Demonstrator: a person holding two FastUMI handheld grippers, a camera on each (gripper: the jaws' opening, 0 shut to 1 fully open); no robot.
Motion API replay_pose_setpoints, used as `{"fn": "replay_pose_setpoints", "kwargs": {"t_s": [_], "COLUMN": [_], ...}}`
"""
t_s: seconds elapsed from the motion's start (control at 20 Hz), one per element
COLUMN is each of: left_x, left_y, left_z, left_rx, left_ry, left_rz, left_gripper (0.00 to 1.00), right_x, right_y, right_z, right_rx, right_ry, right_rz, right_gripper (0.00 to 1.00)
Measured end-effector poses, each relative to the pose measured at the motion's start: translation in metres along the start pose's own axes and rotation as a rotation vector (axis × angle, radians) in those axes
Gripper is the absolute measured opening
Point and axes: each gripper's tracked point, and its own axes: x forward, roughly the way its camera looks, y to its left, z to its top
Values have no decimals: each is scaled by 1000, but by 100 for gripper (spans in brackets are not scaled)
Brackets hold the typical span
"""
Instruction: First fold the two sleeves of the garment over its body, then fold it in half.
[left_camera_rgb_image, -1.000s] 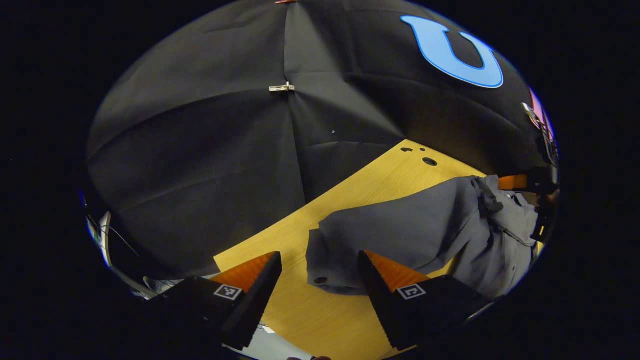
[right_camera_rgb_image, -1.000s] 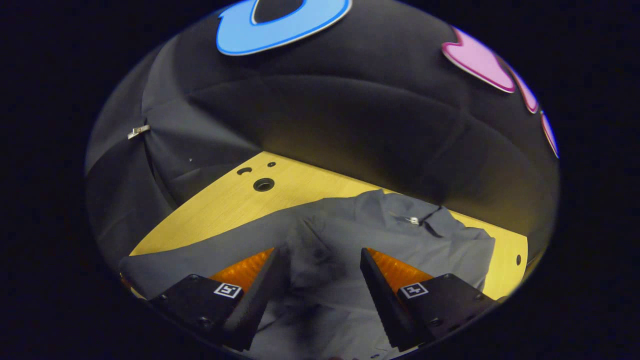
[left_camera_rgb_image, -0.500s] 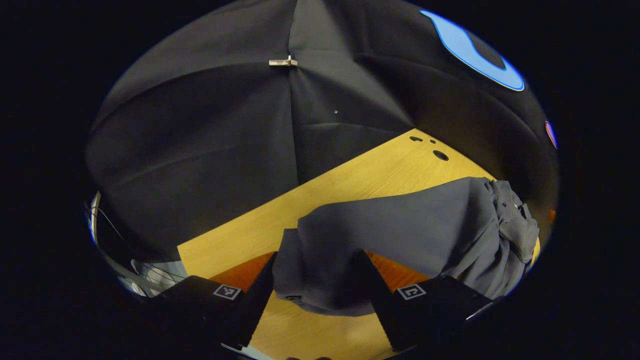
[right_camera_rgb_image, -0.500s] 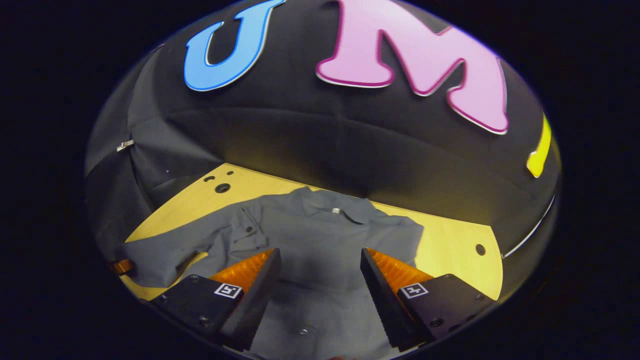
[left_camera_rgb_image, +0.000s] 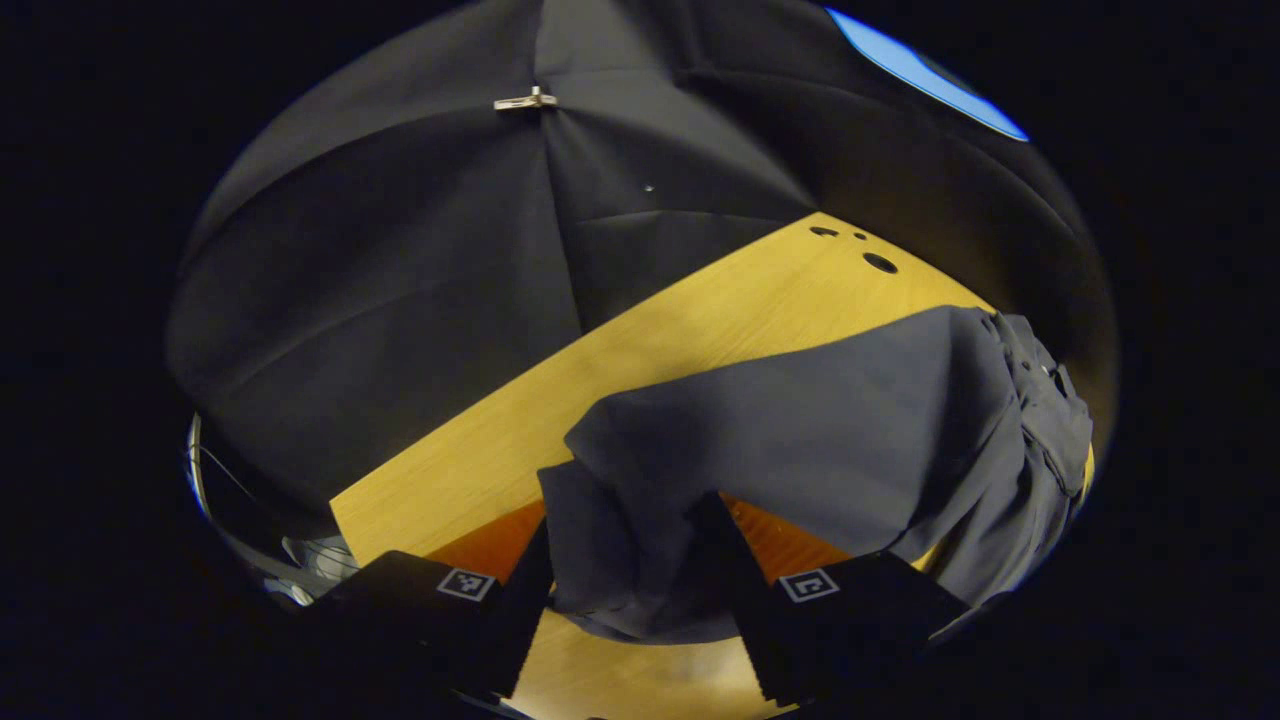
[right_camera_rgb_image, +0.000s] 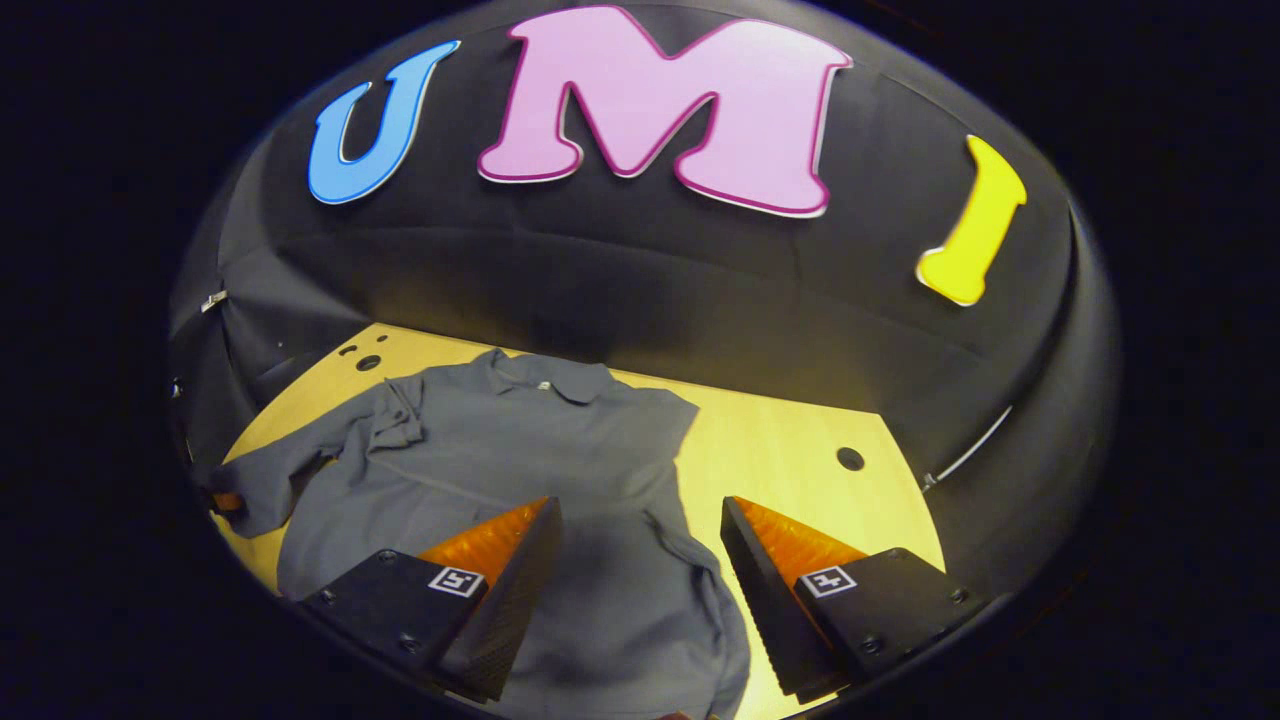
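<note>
Left gripper (left_camera_rgb_image: 628, 585) sits low over the wooden table (left_camera_rgb_image: 700, 310), the end of the grey shirt's sleeve (left_camera_rgb_image: 640, 520) bunched between its two fingers; whether both actually press the cloth, I cannot tell. Right gripper (right_camera_rgb_image: 640, 590) hovers with fingers spread wide, gripping nothing, above the grey shirt (right_camera_rgb_image: 520, 450) lying flat, collar toward the booth's wall.

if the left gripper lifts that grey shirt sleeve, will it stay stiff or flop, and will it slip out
Probably floppy: the sleeve already sags and bunches between the left gripper fingers. Likely light, since the thin shirt lies wrinkled on the table. It may slip some; how firmly it is pinched is unclear.
</note>
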Motion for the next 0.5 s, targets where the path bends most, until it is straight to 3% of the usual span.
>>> {"fn": "replay_pose_setpoints", "kwargs": {"t_s": [0.2, 0.25, 0.5], "left_x": [2, 2, 3], "left_y": [-11, -14, -26], "left_z": [4, 4, 8], "left_rx": [45, 51, 47], "left_ry": [3, 3, -7], "left_rz": [-37, -45, -62], "left_gripper": [64, 51, 19], "right_x": [-8, -12, -25], "right_y": [-35, -43, -66], "right_z": [-17, -21, -28], "right_rx": [-12, -16, 11], "right_ry": [-12, -11, -20], "right_rz": [-44, -52, -70], "right_gripper": [98, 98, 98]}}
